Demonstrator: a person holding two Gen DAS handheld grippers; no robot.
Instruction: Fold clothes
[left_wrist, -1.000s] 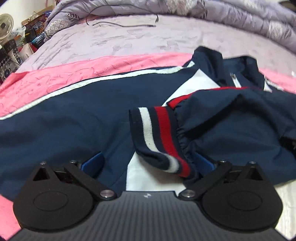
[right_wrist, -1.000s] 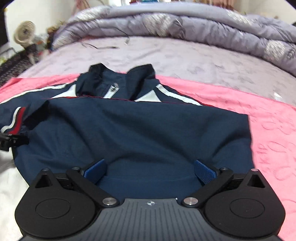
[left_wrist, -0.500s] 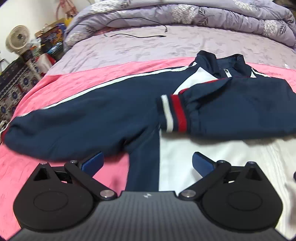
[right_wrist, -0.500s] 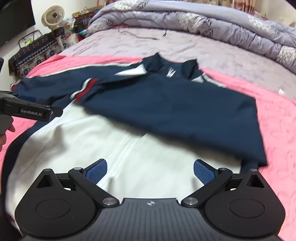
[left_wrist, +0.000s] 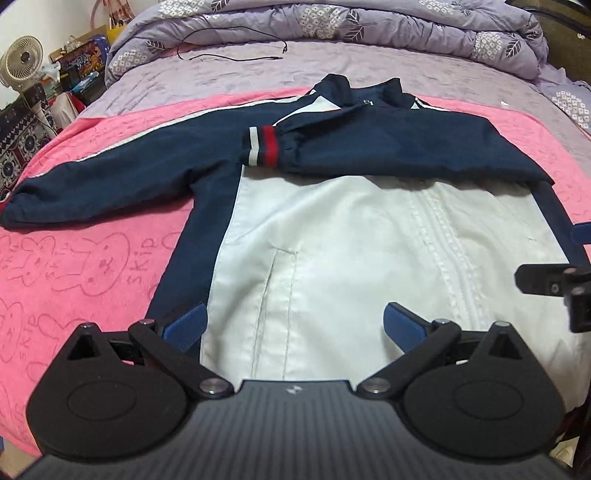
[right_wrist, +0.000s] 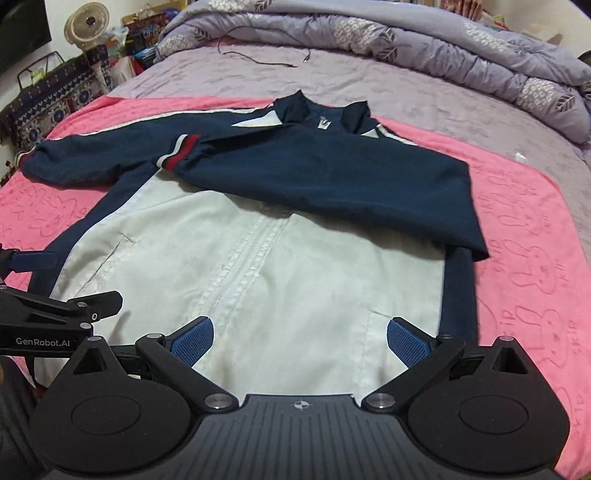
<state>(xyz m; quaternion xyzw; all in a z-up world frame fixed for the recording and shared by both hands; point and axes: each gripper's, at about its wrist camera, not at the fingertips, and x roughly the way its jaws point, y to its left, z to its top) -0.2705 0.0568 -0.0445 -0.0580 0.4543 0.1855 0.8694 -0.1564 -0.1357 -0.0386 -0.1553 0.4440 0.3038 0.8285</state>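
While both grippers hover with fingers spread and empty over the hem, the jacket (left_wrist: 369, 236) lies flat on the bed's pink blanket (left_wrist: 74, 266). Its unfolded sleeve (left_wrist: 110, 184) stretches sideways, nearer the left gripper (left_wrist: 293, 326) than the right gripper (right_wrist: 301, 338).

Smooth cloth jacket (left_wrist: 369, 236), plush pink towel (left_wrist: 74, 266), ribbed cuff (left_wrist: 260, 146)

Your navy-and-white jacket (left_wrist: 351, 236) lies flat, front up, collar toward twelve o'clock, one sleeve (left_wrist: 388, 147) folded across the chest with its striped cuff (left_wrist: 260, 146) pointing toward nine, the other sleeve (left_wrist: 110, 184) spread toward nine.
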